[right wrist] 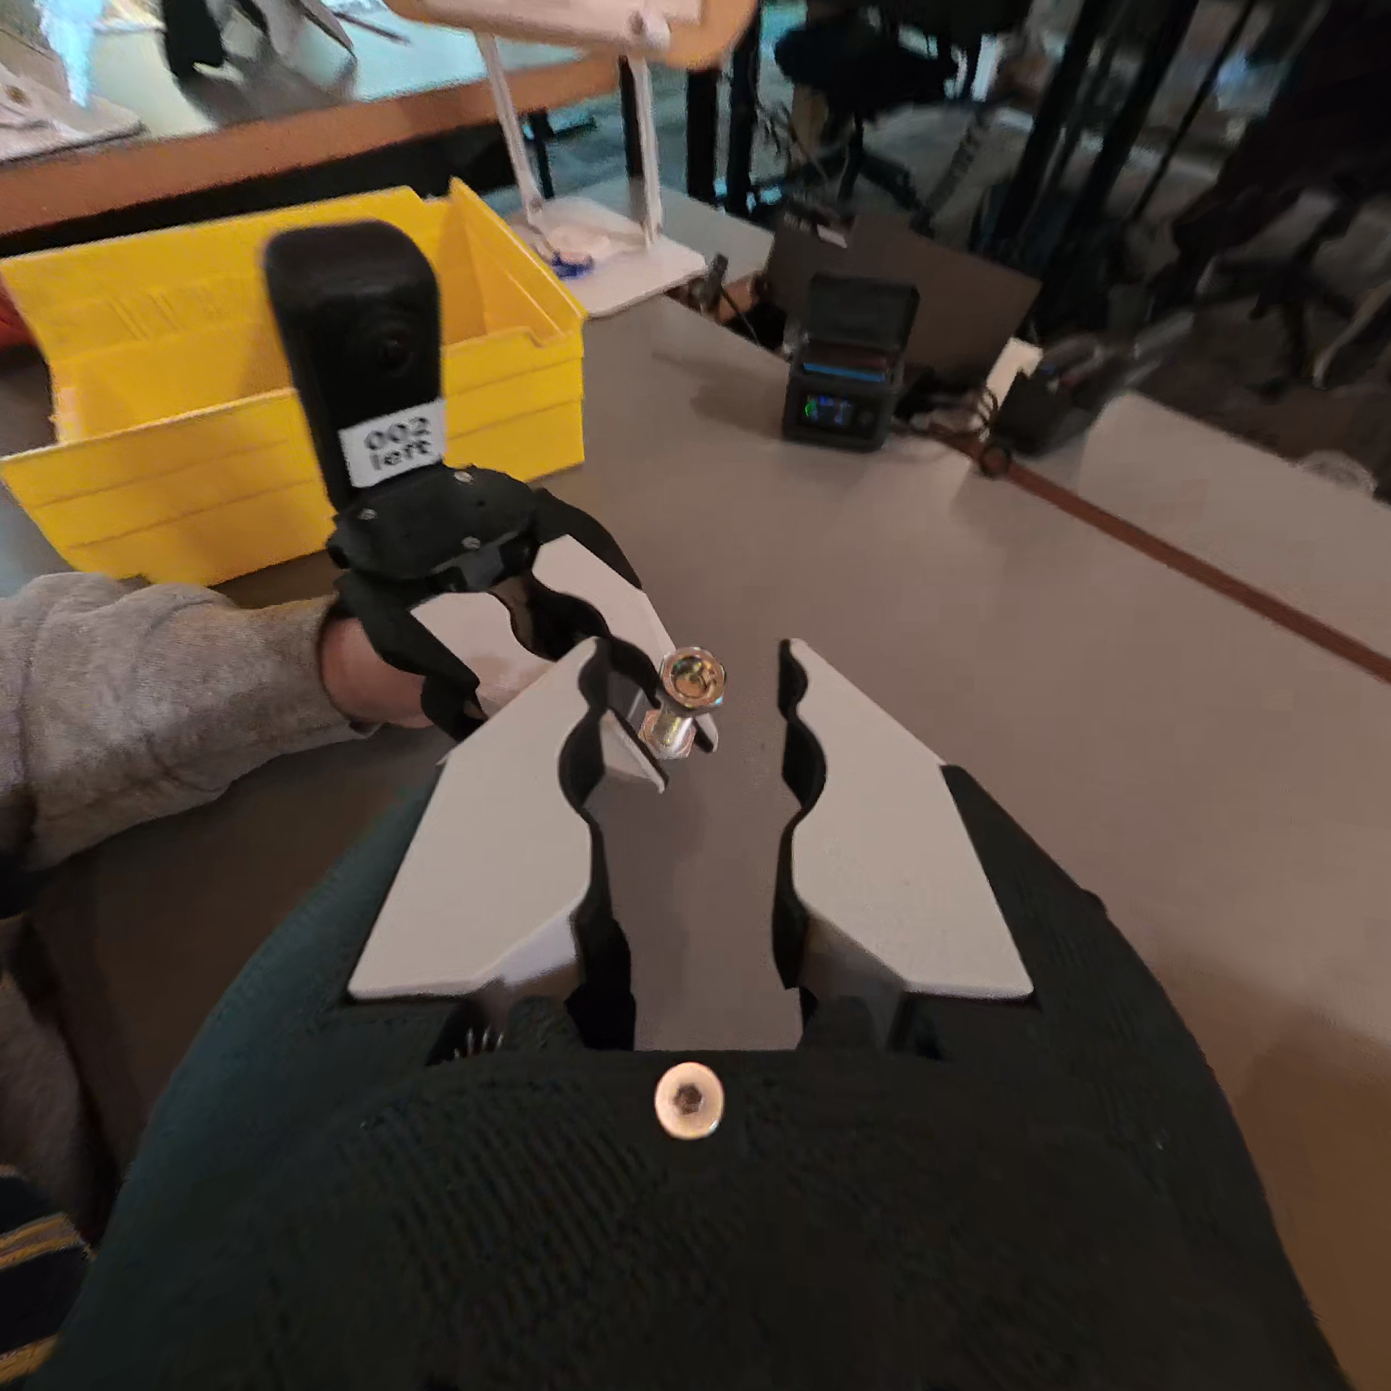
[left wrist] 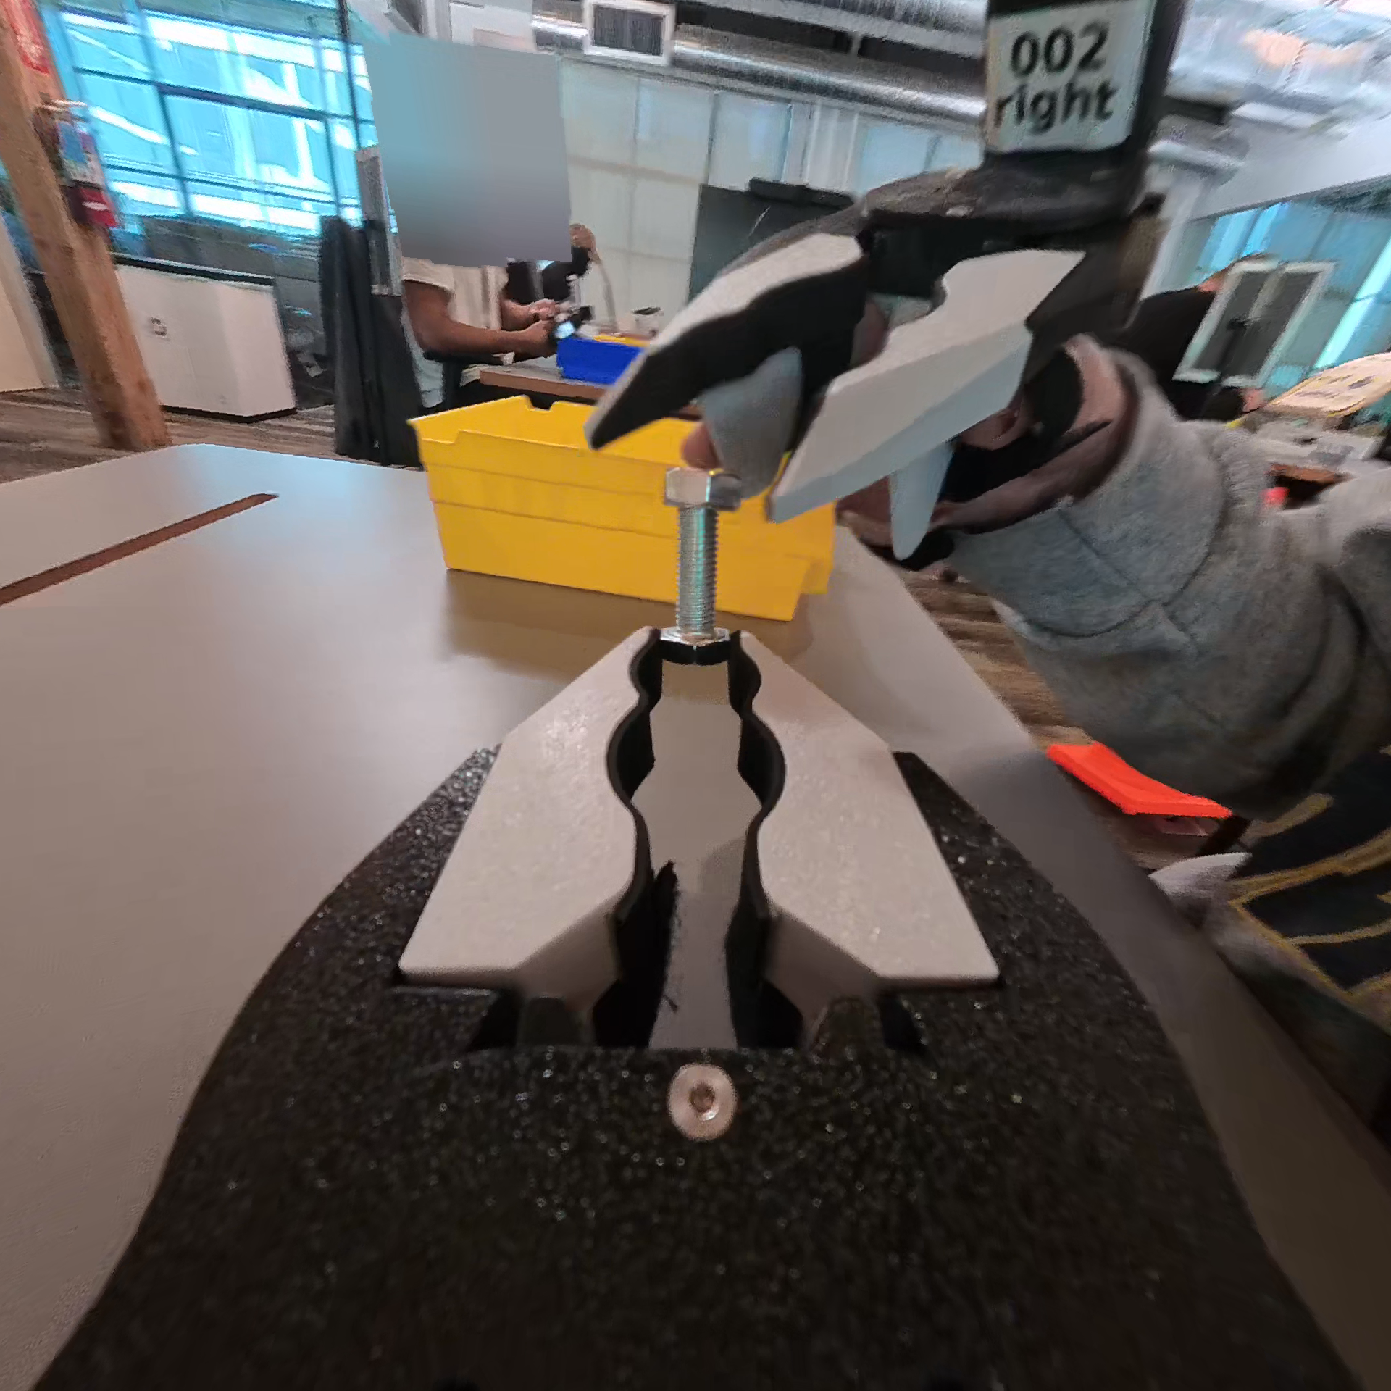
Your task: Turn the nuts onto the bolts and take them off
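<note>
a: grey-fingered left gripper (left wrist: 694,653) clenched on the nut (left wrist: 692,643) at the foot of an upright bolt (left wrist: 697,561), held just above the brown bench (left wrist: 226,715).

b: and the right gripper (right wrist: 689,655)?

a: released, its jaws standing wide on either side of the bolt head, touching nothing. in the left wrist view it hangs over the head from above and to the right.

b: so what does the step want?

a: by my reading, a clean catch on the hex head: bring the open jaws down square on two opposite flats, close, then turn in short bites while the left gripper keeps the nut from spinning. the axis should stay straight, since a tilt could bind the thread or twist the nut out of the tips.

b: which way is it going, on or off?

a: cannot tell from here. the nut sits at the very end of the thread, so it is either just started or nearly off.

b: how does the hardware look?

a: bright zinc steel, threaded the full length of the shank, with a hex head on top. small and slick, so a firm pinch seems wise.

b: around them?

a: yellow bin (left wrist: 602,512) behind the bolt on the bench, and a small black device with a lit screen (right wrist: 835,391) farther off.
</note>
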The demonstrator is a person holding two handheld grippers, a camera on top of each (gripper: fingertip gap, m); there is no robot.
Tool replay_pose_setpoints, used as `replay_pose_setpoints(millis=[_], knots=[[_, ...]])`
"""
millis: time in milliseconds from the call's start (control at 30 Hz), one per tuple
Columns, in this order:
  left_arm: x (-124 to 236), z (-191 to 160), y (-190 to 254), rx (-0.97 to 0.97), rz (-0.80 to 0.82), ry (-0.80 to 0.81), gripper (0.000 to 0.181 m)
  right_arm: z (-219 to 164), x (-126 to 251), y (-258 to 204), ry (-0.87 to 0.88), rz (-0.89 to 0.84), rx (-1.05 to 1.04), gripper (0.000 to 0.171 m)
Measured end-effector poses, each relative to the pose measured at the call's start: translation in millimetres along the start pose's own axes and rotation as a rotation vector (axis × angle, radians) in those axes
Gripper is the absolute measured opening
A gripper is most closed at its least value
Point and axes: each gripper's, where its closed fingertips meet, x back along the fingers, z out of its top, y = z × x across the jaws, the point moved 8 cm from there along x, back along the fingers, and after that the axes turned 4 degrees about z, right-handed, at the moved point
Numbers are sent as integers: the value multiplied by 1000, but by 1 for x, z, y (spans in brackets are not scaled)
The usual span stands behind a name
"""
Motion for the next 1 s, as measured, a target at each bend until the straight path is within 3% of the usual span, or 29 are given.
replay_pose_setpoints(millis=[67,233,433,733,1000], knots=[[1,2,5,62,-136,35,15,3,7,-6,87,91,68,58],[5,9,22,227,-512,113,15,3,25,-20,292,477,67,57],[5,10,31,263,-649,111,15,-3,20,-26,307,627,34,38],[5,9,29,252,-617,110,15,-6,15,-23,301,627,0,19],[4,9,10,94,-201,103,15,-7,5,-10,275,228,-16,18]])
